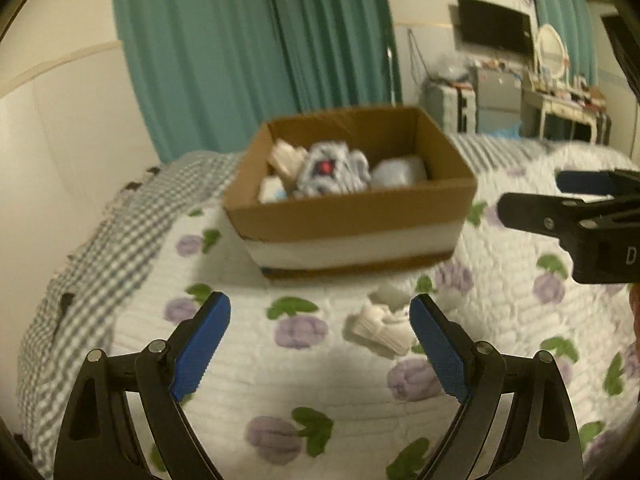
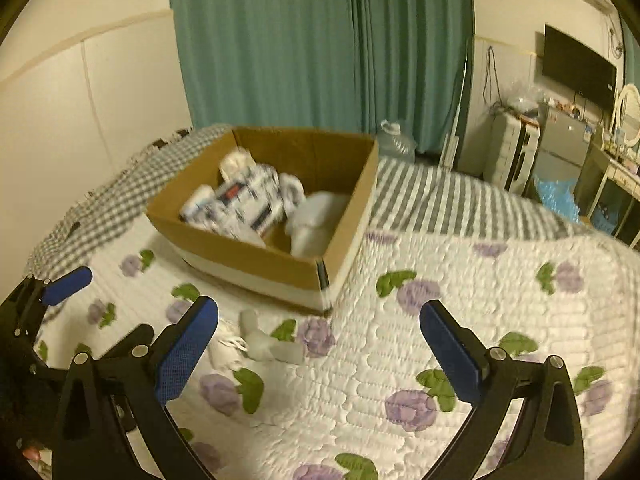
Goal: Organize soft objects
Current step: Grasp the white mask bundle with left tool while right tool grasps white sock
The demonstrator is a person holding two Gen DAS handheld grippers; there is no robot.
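A cardboard box (image 1: 352,212) (image 2: 248,258) stands on the flowered quilt (image 1: 304,384) (image 2: 460,320). It holds a patterned white-and-blue cloth (image 1: 332,172) (image 2: 248,204), a cream item (image 1: 286,162) and a white bundle (image 1: 400,172) (image 2: 316,220). A small white sock (image 1: 386,328) (image 2: 260,340) lies on the quilt in front of the box. My left gripper (image 1: 320,316) is open and empty, just short of the sock. My right gripper (image 2: 320,328) is open and empty, to the right of the sock; it also shows in the left wrist view (image 1: 532,196).
A grey checked blanket (image 1: 96,264) (image 2: 116,200) lies along the bed's left edge by the wall. A striped cover (image 2: 460,196) lies behind the box. Teal curtains (image 2: 320,40), a water jug (image 2: 396,144) and furniture (image 1: 500,100) stand beyond the bed.
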